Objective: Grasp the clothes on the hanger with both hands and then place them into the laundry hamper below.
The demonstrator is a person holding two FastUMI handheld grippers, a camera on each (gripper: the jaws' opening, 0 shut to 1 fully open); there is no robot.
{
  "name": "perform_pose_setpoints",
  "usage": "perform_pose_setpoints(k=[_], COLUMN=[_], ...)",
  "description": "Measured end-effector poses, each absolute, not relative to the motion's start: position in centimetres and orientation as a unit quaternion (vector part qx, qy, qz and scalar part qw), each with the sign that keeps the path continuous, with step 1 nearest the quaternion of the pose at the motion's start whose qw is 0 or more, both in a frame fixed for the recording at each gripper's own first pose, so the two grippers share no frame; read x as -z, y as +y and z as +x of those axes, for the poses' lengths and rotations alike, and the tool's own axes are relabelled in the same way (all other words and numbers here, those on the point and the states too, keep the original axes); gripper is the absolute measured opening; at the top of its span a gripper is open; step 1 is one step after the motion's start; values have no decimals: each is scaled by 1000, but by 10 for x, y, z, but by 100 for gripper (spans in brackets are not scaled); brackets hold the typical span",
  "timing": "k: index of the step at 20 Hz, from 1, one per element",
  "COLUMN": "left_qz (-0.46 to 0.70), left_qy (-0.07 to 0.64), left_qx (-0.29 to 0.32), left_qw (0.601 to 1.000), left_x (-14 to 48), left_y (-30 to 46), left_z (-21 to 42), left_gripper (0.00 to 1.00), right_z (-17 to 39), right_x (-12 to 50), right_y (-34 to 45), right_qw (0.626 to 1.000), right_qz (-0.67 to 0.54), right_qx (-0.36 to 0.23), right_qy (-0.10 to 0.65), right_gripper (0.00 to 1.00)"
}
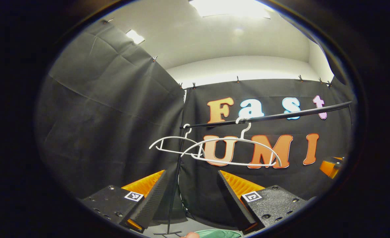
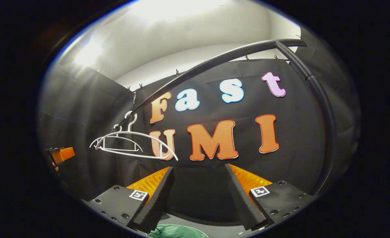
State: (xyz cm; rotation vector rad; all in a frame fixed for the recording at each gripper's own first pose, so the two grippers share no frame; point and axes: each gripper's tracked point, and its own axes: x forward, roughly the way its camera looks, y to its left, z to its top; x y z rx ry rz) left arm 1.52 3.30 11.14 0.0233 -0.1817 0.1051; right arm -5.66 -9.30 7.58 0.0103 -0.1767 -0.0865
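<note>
Two white hangers (image 1: 214,150) hang bare on a black rail (image 1: 281,115), a little above and beyond my left gripper (image 1: 192,173), which is open with nothing between its fingers. In the right gripper view the same hangers (image 2: 132,145) hang to the upper left of my right gripper (image 2: 200,167), which is also open and holds nothing. A green fabric shape (image 1: 218,234) lies low beneath the left gripper and appears again (image 2: 176,231) under the right one; I cannot tell whether it is the clothes or the hamper.
The rail's thin upright post (image 1: 175,191) stands just ahead between the left gripper's fingers. The rail bends down into a thick post (image 2: 327,132) at the right. The other gripper appears at far right (image 1: 330,167) and at far left (image 2: 61,154).
</note>
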Motion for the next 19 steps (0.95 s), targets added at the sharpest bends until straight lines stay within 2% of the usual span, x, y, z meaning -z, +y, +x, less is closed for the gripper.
perform_pose_setpoints(k=[1,2,10,11,12,15,16,17,18,19], left_qz=[11,8,-5,-4,-3,-4,-4,-3,-3,-2], left_qy=[-91,-90,-79,-77,-75,-73,-72,-72,-71,-70], left_qx=[-54,-54,-63,-64,-65,-64,-64,-65,-66,-66], left_qw=[994,994,995,995,995,995,995,995,995,995], left_x=[-111,-110,-101,-100,-99,-98,-98,-98,-97,-97], left_y=[33,32,37,38,38,39,40,40,41,42], left_z=[16,16,20,21,20,18,17,16,15,14], left_gripper=[89,89,89,89,93,93,89,89,93,89], right_z=[-56,-56,-53,-54,-54,-53,-53,-53,-53,-54], right_x=[-77,-76,-68,-67,-67,-64,-63,-63,-62,-62], right_y=[-92,-90,-85,-85,-84,-87,-88,-90,-90,-89], right_qw=[995,995,997,997,997,997,997,997,997,997], right_qz=[1,0,10,12,15,20,20,21,22,22], right_qx=[43,41,27,26,25,29,31,33,34,35], right_qy=[-90,-89,-72,-69,-68,-66,-64,-63,-61,-62], right_gripper=[100,88,89,98,98,98,97,97,97,97])
